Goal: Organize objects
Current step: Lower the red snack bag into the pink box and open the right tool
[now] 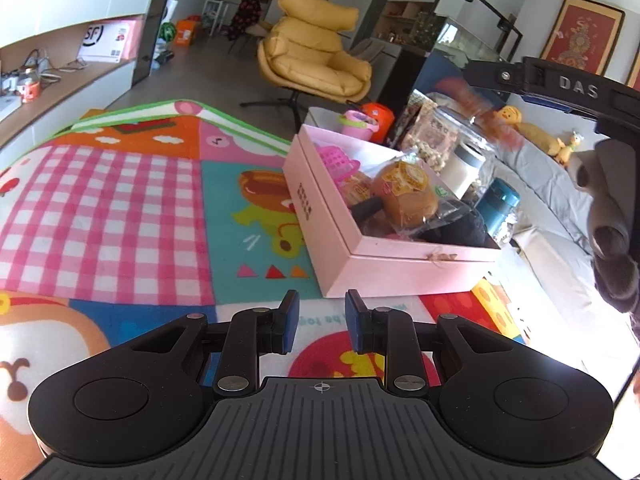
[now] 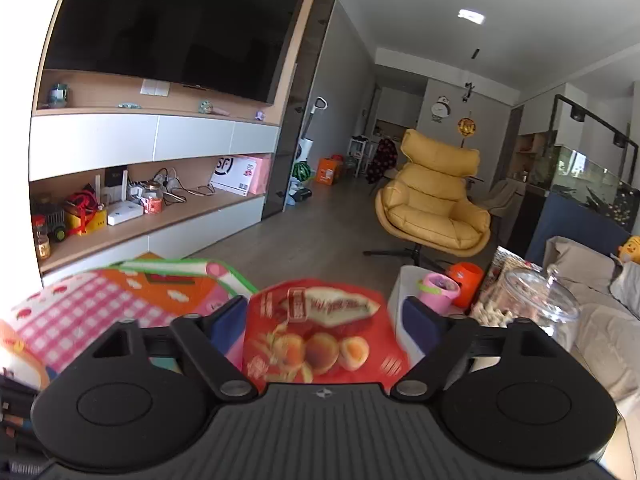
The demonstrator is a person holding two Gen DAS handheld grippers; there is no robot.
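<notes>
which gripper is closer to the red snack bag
Right. The right gripper holds the red snack bag between its fingers. The left gripper is empty, low over the mat, near the pink box.

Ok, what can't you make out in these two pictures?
- Red snack packet, right wrist view: print motion-blurred, unreadable; lower edge hidden behind the right hand-held gripper.
- Pink box, left wrist view: bottom contents hidden beneath the wrapped bun.
- Glass jar, left wrist view: partly smeared by a red blur.

Two forward wrist fisheyes, low over the play mat (image 1: pixel 120 208), both facing the yellow armchair (image 2: pixel 434 200).
</notes>
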